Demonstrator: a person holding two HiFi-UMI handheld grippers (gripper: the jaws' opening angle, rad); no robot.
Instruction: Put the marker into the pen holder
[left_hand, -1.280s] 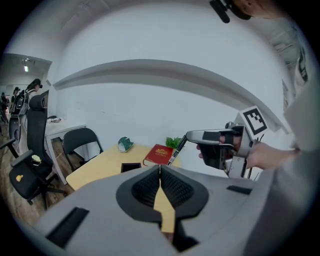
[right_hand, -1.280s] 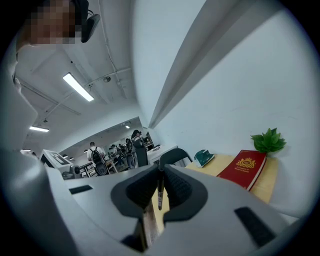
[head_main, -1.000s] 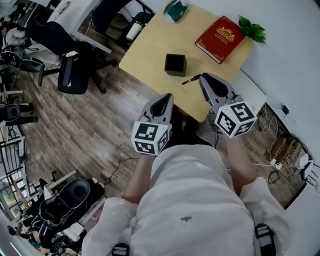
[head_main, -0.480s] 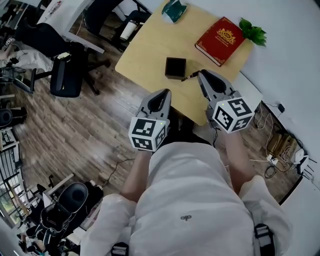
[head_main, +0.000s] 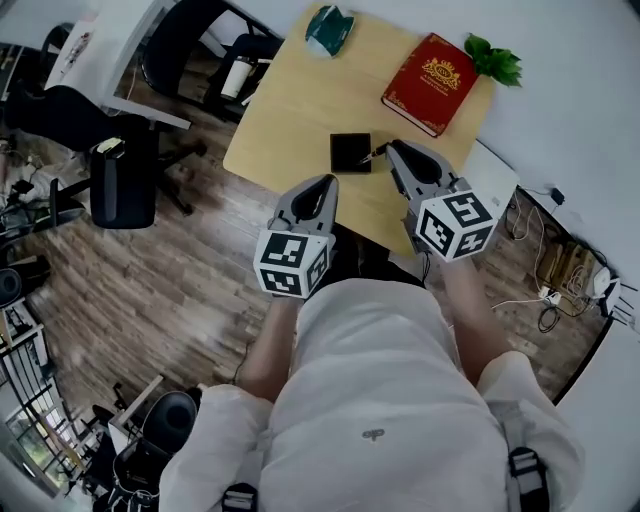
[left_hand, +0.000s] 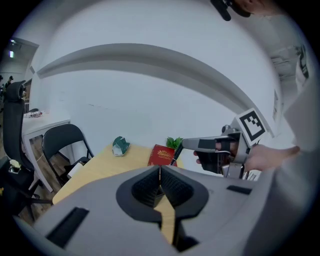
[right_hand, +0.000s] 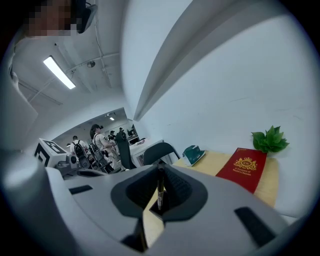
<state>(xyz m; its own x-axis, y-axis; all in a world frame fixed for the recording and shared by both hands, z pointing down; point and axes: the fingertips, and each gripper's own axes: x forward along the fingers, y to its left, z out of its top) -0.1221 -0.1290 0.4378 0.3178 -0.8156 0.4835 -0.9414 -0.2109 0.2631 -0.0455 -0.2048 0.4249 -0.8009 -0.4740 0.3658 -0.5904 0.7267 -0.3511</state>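
The black square pen holder (head_main: 351, 152) stands on the wooden table (head_main: 290, 110). My right gripper (head_main: 389, 148) is shut on a black marker (head_main: 375, 153) whose tip hangs over the holder's right rim. In the right gripper view the marker (right_hand: 160, 190) stands upright between the shut jaws, with the holder (right_hand: 156, 206) dark below them. My left gripper (head_main: 325, 184) hovers shut and empty over the table's near edge. From the left gripper view the right gripper (left_hand: 187, 144) shows with the marker (left_hand: 176, 153) slanting down from its jaws.
A red book (head_main: 428, 82) and a green plant (head_main: 494, 60) lie at the table's far right, a green tissue pack (head_main: 328, 29) at its far left. Black office chairs (head_main: 120, 175) stand on the wooden floor to the left. Cables (head_main: 560, 285) lie on the right.
My right gripper has carried the marker left and forward, from beside the holder to over its right rim. The left gripper has stayed near the table's edge.
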